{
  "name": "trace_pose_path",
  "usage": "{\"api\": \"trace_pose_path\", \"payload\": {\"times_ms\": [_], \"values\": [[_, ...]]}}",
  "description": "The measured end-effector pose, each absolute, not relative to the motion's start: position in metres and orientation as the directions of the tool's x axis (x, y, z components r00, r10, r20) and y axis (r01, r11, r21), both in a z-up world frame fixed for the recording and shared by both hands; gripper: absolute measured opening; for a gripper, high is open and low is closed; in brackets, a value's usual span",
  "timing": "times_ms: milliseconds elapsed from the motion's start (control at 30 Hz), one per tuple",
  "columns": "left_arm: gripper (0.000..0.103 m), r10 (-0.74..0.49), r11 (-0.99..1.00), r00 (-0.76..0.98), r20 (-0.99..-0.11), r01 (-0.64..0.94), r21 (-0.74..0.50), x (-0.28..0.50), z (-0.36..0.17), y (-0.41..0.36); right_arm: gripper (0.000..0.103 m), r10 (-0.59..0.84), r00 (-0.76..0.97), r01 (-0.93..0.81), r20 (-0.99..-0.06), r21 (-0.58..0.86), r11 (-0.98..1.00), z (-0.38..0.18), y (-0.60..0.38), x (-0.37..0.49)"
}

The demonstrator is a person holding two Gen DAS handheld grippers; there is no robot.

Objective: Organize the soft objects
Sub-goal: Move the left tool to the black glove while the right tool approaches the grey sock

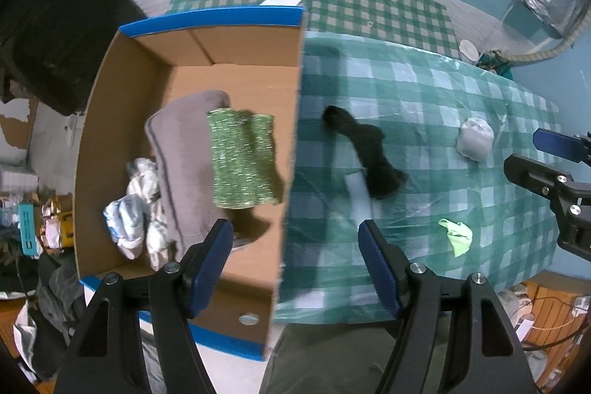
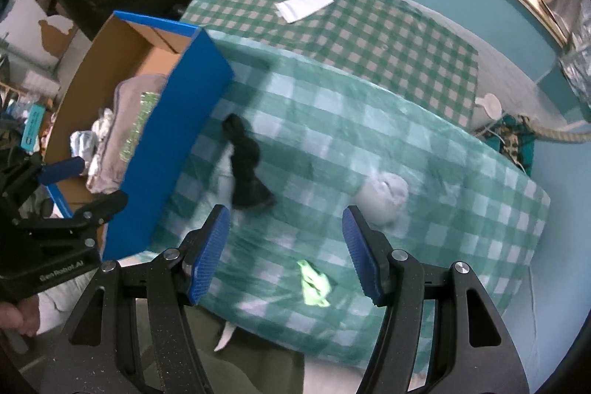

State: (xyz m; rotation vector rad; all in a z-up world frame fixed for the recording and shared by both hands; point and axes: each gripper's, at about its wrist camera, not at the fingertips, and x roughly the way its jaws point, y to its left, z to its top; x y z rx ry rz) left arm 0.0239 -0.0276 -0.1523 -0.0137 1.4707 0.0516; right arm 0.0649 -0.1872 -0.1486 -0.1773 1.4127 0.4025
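We see both jaws spread wide: left hand-held gripper [image 1: 295, 261] over the cardboard box [image 1: 236, 24] edge, right hand-held gripper [image 2: 284, 253] above the tabletop [image 2: 461, 172]. Green sparkly cloth [image 1: 242, 159] lies in the box on a grey towel [image 1: 181, 150]. Black sock [image 2: 243, 165], grey bundle [image 2: 384, 196], lime cloth [image 2: 314, 283] remain on the tabletop.

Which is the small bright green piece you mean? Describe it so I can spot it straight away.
Start at the blue-edged cardboard box, then move onto the checked tablecloth beside it. Three soft things lie there: a black sock, a pale grey bundle and the neon green cloth. It is the smallest, nearest the front edge, and the only vivid one.
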Motion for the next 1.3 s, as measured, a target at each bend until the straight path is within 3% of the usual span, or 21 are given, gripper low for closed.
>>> {"api": "trace_pose_path", "payload": {"times_ms": [700,1300], "values": [[0.072,0.056,0.997,0.033,-0.998,0.053,0.058,0.059,-0.188,-0.088,0.064,0.114,0.080,-0.237,-0.990,0.093,0.967,-0.185,-0.286,0.080],[0.072,0.064,0.998,-0.024,-0.998,0.019,0.064,0.080,-0.229,-0.094,0.064,0.143,0.024,-0.210,-0.989,0.135,0.968,-0.226,-0.289,0.096]]}}
